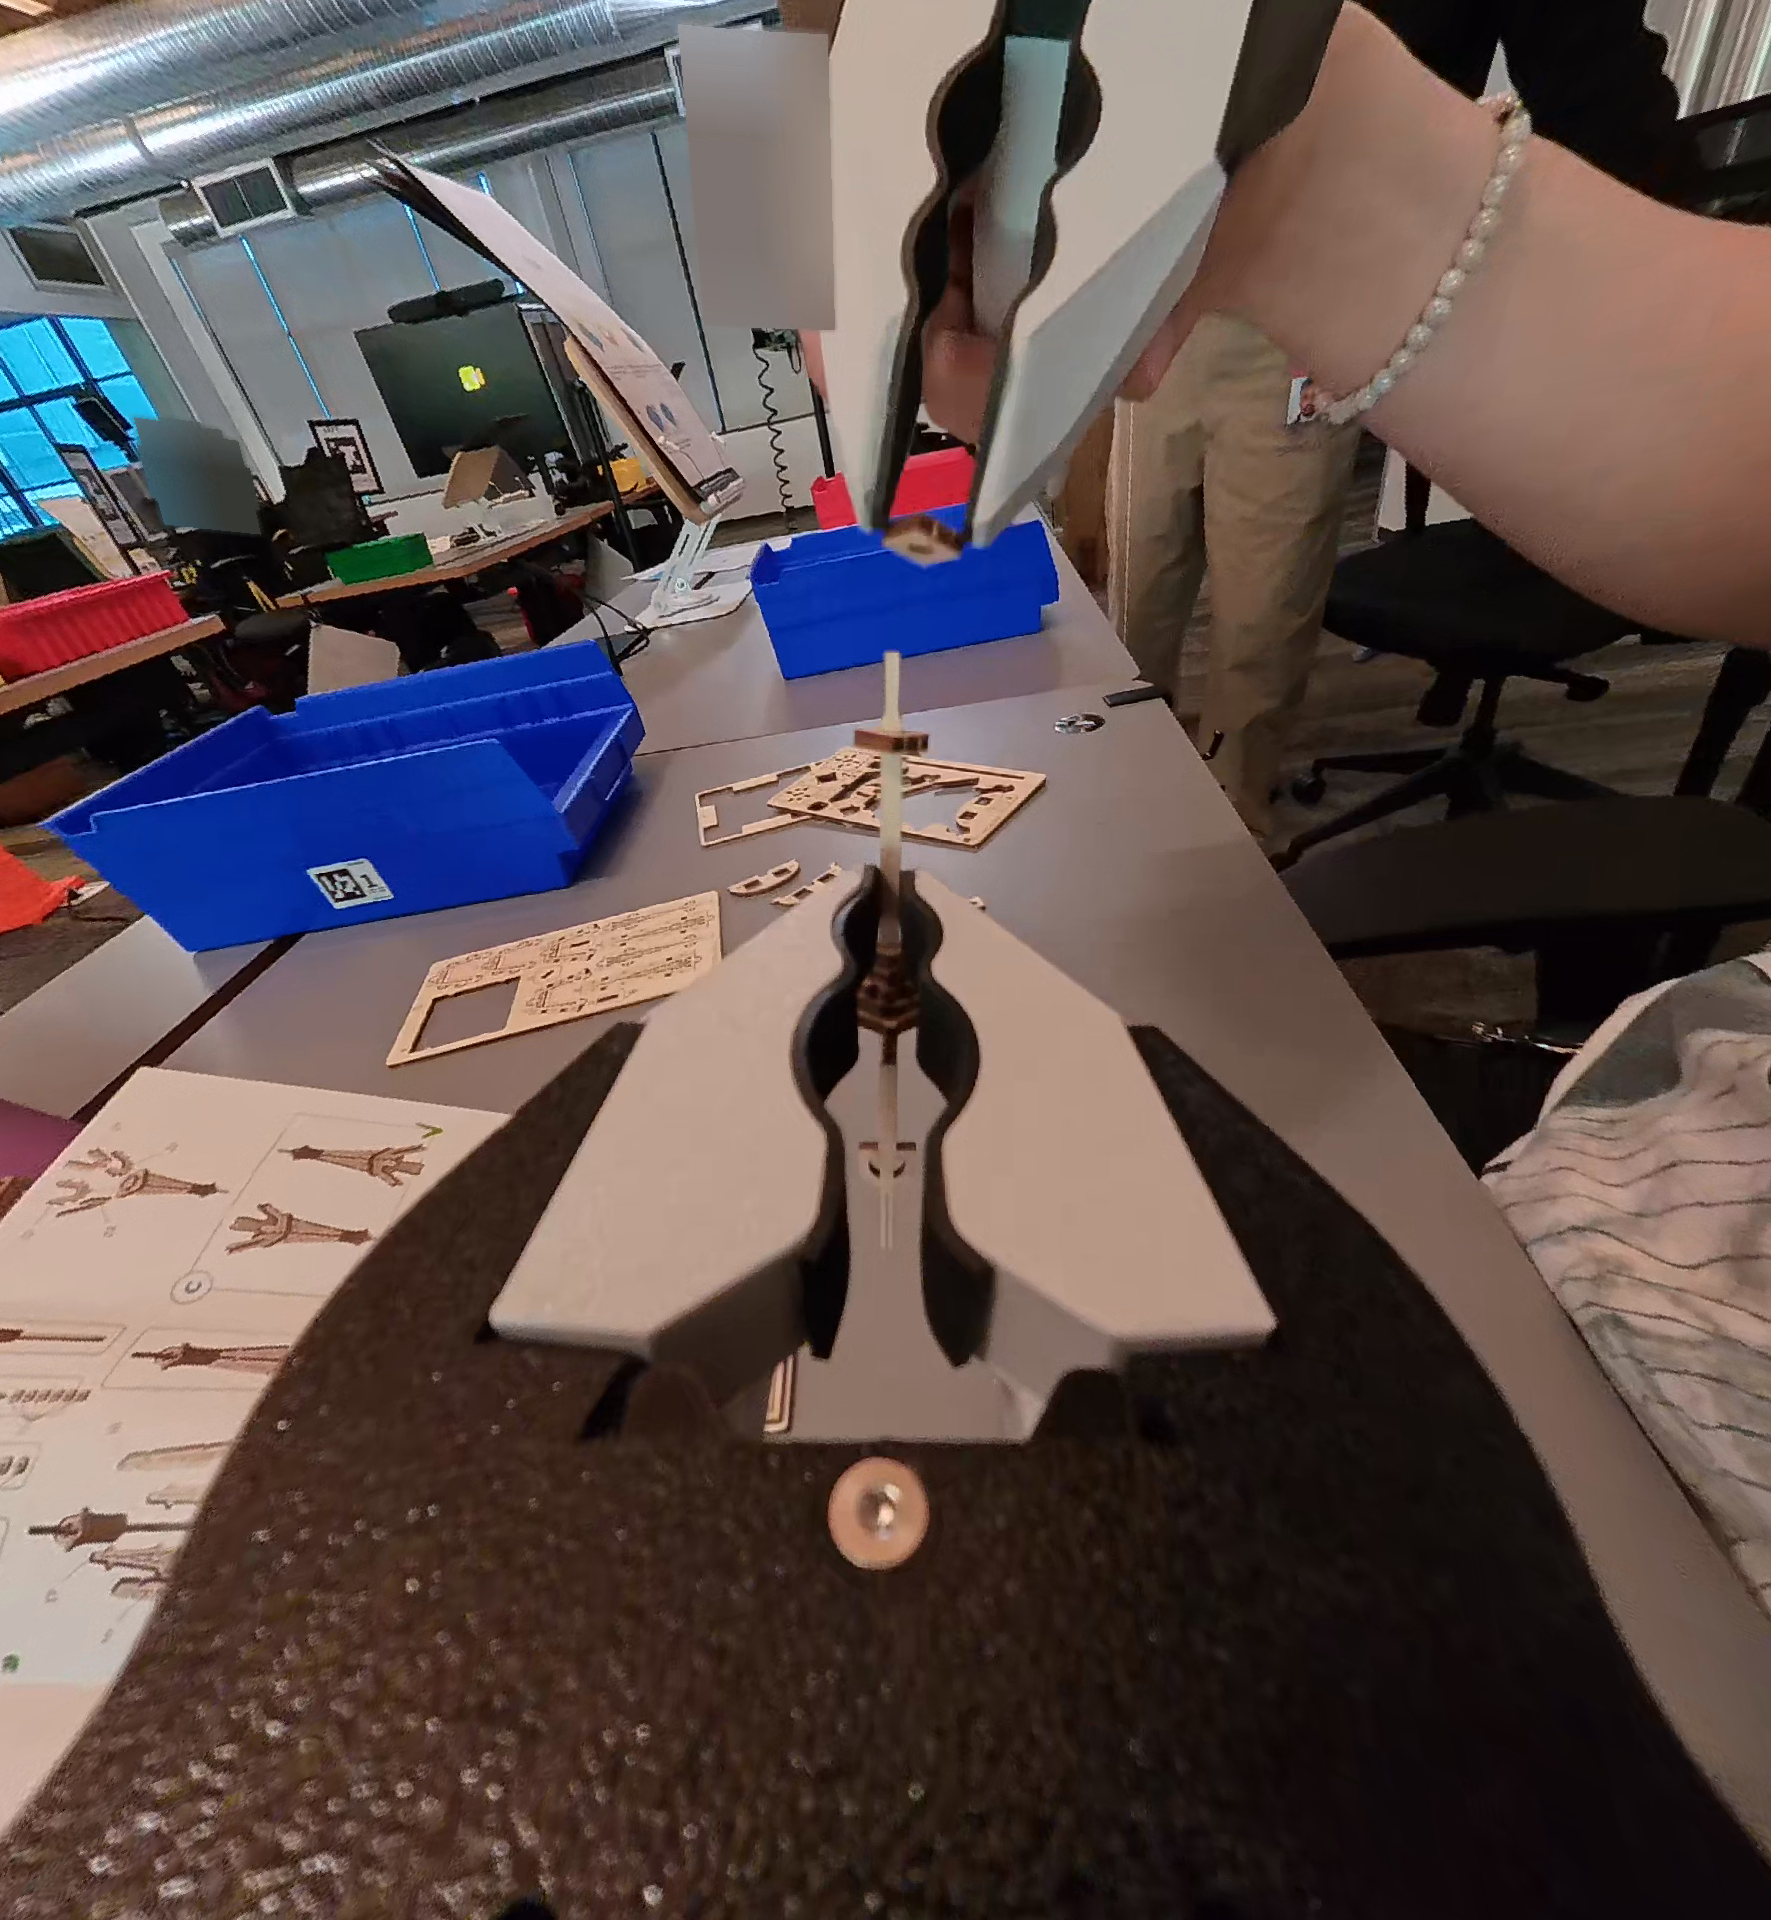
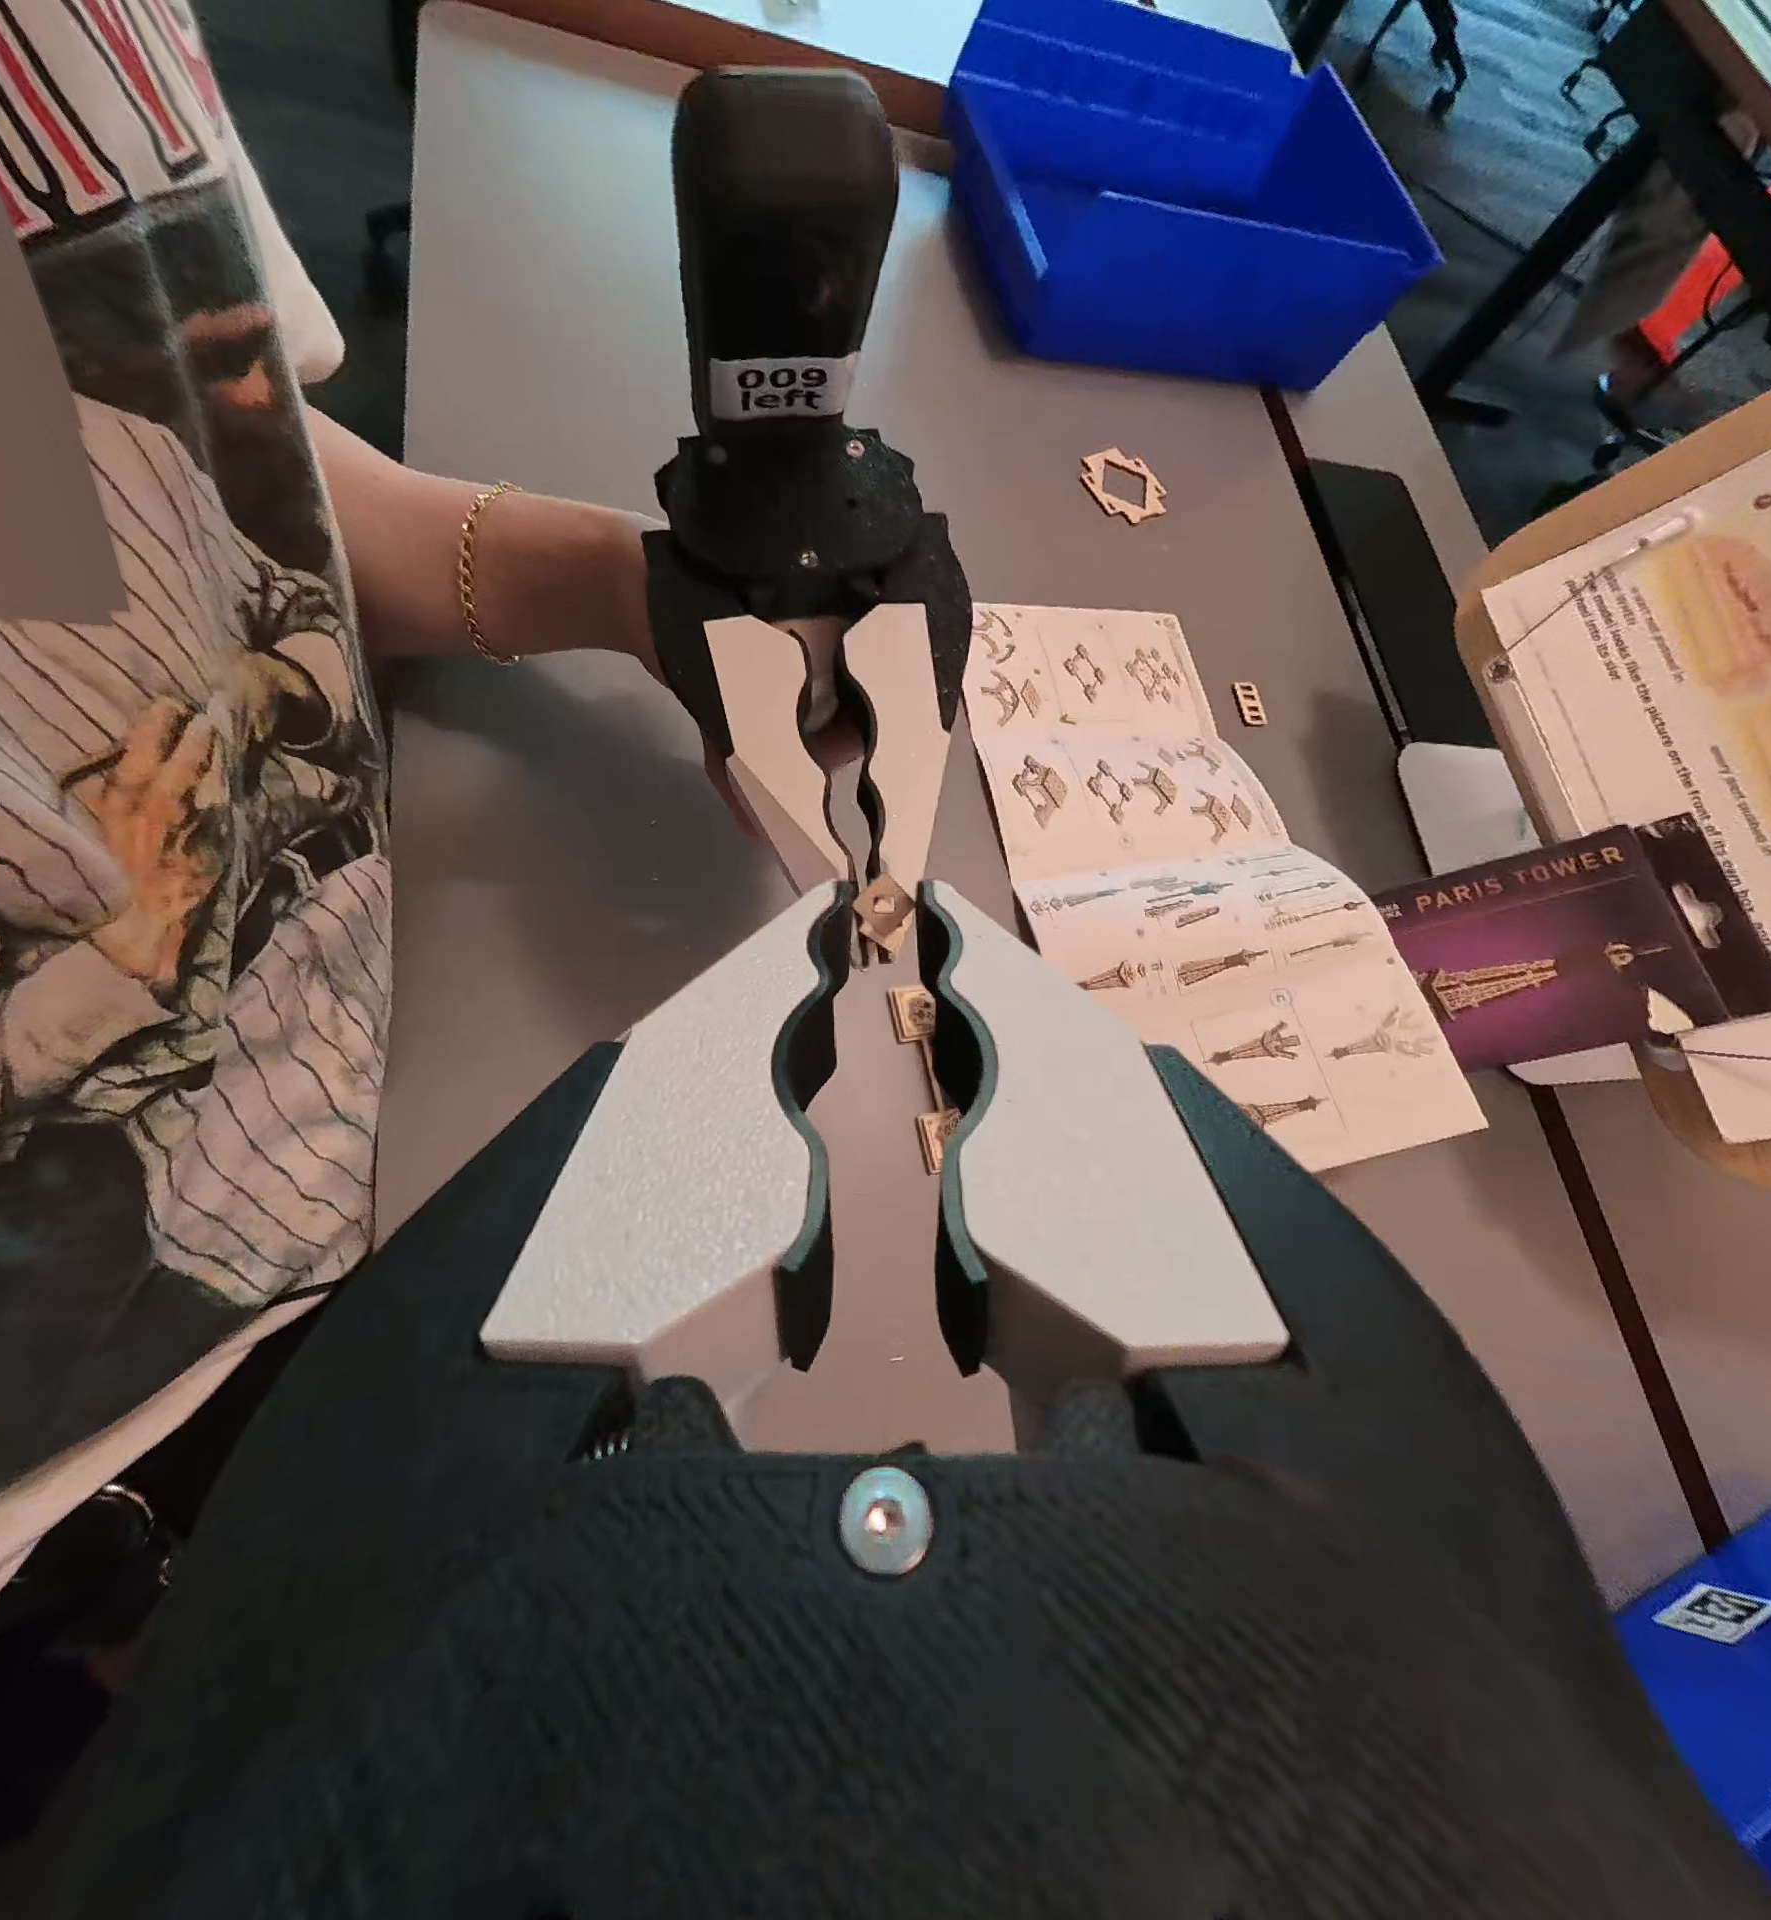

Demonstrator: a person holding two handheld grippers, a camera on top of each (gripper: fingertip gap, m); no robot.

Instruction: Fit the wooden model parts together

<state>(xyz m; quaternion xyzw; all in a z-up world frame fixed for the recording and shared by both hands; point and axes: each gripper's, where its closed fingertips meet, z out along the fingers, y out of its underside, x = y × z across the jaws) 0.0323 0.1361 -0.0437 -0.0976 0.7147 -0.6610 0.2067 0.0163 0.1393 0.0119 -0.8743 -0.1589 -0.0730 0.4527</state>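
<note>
The left gripper [image 1: 886,883] is clamped on a thin wooden spire [image 1: 892,790], held upright above the desk [image 1: 1172,883] near its right edge, 1 small collar [image 1: 890,740] already threaded on it; the right gripper [image 1: 925,535] pinches a second square wooden collar [image 1: 922,542] just above the tip; the spire looks light, stiff and easily snapped, so it is best gripped low near its thicker stacked base [image 1: 886,992].

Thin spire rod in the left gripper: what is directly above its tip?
The right gripper hangs there, shut on a small square wooden piece, apart from the rod. Whether its hole lines up cannot be seen.
</note>
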